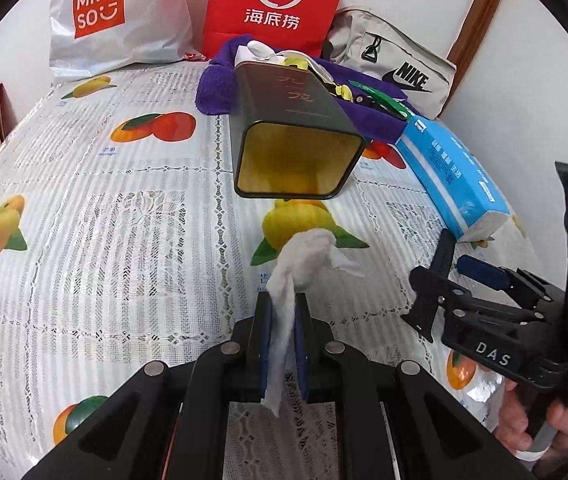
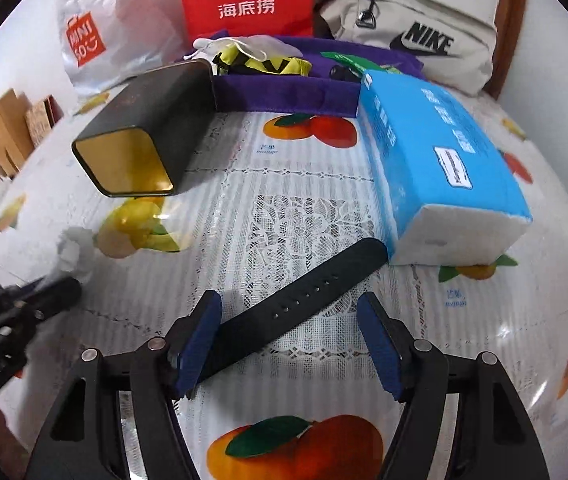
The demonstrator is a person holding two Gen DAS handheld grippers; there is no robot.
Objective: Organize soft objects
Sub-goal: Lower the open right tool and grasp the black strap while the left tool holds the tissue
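Left to right: the left gripper [image 1: 283, 320] is clenching a crumpled white tissue [image 1: 303, 258], holding it above the tablecloth [image 1: 104, 240] just in front of the open mouth of a dark tin [image 1: 295, 136] lying on its side. The tin looks empty, so the tidying is judged barely begun. The right gripper [image 2: 289, 340] is hovering with its jaws spread wide, grasping nothing; a black strap [image 2: 295, 308] is lying on the cloth between them, its near end touching the left jaw. A blue tissue pack [image 2: 443, 168] is resting at far right, a purple towel [image 2: 284, 92] behind.
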